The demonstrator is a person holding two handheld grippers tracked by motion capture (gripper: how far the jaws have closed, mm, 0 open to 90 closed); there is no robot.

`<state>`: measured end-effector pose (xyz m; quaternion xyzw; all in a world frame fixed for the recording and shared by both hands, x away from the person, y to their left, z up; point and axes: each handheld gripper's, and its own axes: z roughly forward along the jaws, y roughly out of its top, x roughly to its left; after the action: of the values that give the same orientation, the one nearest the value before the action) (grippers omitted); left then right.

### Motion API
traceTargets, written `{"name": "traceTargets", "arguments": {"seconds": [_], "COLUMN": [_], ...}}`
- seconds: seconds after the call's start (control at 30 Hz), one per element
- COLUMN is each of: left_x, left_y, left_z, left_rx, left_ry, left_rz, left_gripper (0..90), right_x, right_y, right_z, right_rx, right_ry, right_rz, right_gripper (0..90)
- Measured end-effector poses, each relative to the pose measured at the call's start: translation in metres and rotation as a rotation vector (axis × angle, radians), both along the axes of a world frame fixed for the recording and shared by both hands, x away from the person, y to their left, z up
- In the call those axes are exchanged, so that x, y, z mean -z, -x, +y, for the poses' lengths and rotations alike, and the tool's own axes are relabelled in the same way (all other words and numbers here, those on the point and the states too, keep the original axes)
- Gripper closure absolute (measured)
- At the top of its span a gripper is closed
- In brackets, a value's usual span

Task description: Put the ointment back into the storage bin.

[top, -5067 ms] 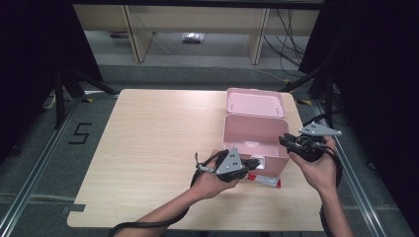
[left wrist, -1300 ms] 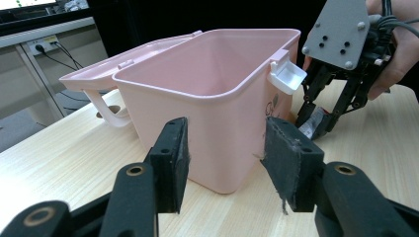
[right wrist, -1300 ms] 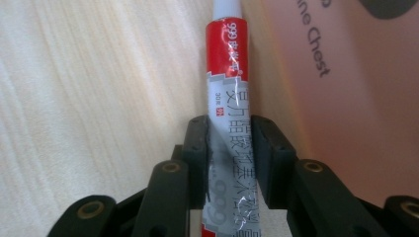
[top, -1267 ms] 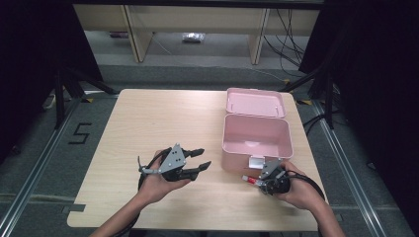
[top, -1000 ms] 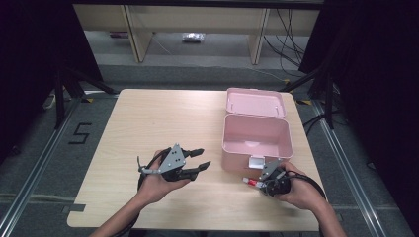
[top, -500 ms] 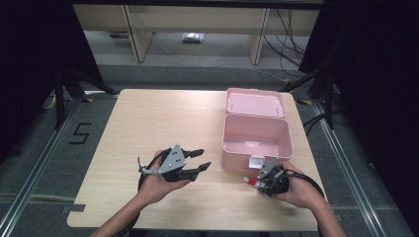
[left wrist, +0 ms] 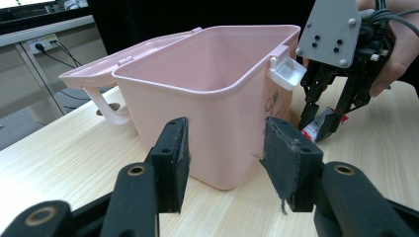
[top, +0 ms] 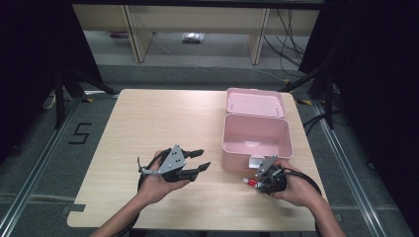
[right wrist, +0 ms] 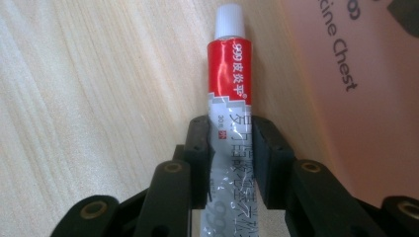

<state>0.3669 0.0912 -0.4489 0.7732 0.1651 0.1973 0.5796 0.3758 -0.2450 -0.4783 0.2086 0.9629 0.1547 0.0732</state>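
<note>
While right gripper point(right wrist: 232, 163) jaws, just closing, clamp the ointment tube point(right wrist: 231, 98) flat on the table point(top: 148, 123) beside the open pink box point(top: 257, 140) | left gripper point(left wrist: 225, 158) open, empty | step: pickup | next: lift, drop into box.

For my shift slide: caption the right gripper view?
Right gripper jaws straddling a red-and-silver ointment tube beside the pink plastic box.

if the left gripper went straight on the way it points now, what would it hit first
Most likely the near wall of the open pink plastic box. The left gripper has open jaws that frame that wall, with bare light wooden table between. How wide that gap is cannot be judged.
</note>
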Motion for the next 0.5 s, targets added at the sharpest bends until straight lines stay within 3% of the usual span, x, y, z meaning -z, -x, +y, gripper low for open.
{"name": "traceTargets", "arguments": {"seconds": [0.4, 0.47, 0.5], "left_x": [0.0, 0.0, 0.0], "left_y": [0.001, 0.001, 0.001], "left_z": [-0.001, -0.001, -0.001], "left_rx": [0.003, 0.003, 0.004], "left_ry": [0.001, 0.001, 0.0], "left_rz": [-0.003, -0.002, -0.002], "left_gripper": [52.4, 52.4, 52.4], "right_x": [-0.005, -0.008, -0.01], "right_y": [0.004, 0.004, 0.007], "right_z": [-0.002, -0.002, -0.002], "right_rx": [-0.012, -0.041, -0.025], "right_ry": [-0.03, -0.032, -0.026], "right_rz": [0.018, 0.008, 0.014], "right_gripper": [72.2, 72.2, 72.2]}}
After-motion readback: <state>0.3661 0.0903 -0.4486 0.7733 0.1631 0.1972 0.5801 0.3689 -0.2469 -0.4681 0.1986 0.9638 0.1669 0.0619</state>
